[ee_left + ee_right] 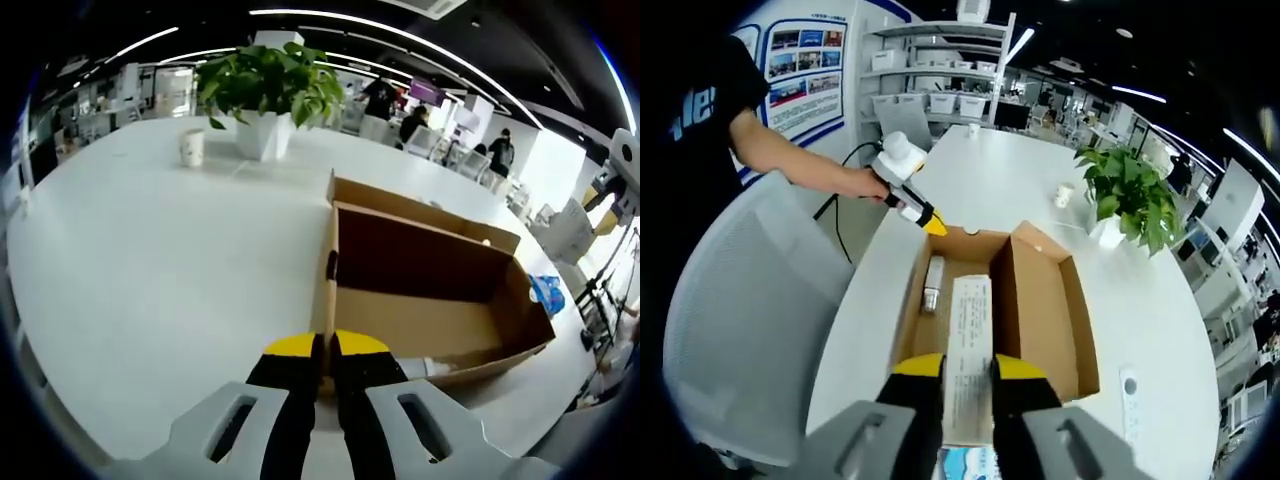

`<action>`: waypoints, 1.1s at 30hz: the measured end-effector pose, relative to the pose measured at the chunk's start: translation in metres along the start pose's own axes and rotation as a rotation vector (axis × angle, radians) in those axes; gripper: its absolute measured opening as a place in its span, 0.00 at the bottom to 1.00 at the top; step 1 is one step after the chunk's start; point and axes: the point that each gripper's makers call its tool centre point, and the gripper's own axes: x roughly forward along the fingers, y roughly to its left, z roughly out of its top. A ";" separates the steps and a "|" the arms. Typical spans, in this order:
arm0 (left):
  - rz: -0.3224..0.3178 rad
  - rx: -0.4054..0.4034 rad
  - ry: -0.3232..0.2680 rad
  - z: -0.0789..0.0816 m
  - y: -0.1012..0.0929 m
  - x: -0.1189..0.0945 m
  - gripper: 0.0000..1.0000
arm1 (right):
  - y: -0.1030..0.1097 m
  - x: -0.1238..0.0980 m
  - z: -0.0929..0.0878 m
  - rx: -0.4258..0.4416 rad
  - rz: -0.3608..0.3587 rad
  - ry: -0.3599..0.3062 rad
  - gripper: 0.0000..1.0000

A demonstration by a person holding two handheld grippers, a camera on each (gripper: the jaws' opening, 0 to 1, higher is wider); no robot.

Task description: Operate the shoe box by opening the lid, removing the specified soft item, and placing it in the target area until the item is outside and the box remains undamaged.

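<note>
The brown shoe box [1040, 300] stands open on the white table [1000, 170], with its lid [1080, 300] folded up to one side. My left gripper [325, 352] is shut on the box's end wall [326, 290]; in the right gripper view that same left gripper [930, 222] sits at the far end of the box, held by a person's hand. My right gripper [968, 368] is shut on a long white printed packet [970, 320] that lies over the near part of the box. A small white tube [933, 283] rests on the box floor, and the tube [430, 368] also shows low in the left gripper view.
A potted plant [265, 90] and a paper cup [192, 147] stand on the table beyond the box. A small white device [1128, 390] lies on the table beside the lid. A grey chair [750, 330] stands at the table edge.
</note>
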 end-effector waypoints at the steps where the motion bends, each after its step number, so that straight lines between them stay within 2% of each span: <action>1: 0.001 0.002 0.000 0.000 0.000 0.000 0.03 | -0.001 -0.003 -0.003 -0.005 -0.003 0.006 0.13; 18: 0.003 0.007 0.002 0.000 0.000 0.000 0.03 | -0.017 -0.040 -0.043 -0.024 -0.061 0.053 0.13; 33: 0.010 0.012 0.007 0.000 0.000 0.000 0.03 | -0.031 -0.068 -0.091 -0.050 -0.127 0.105 0.13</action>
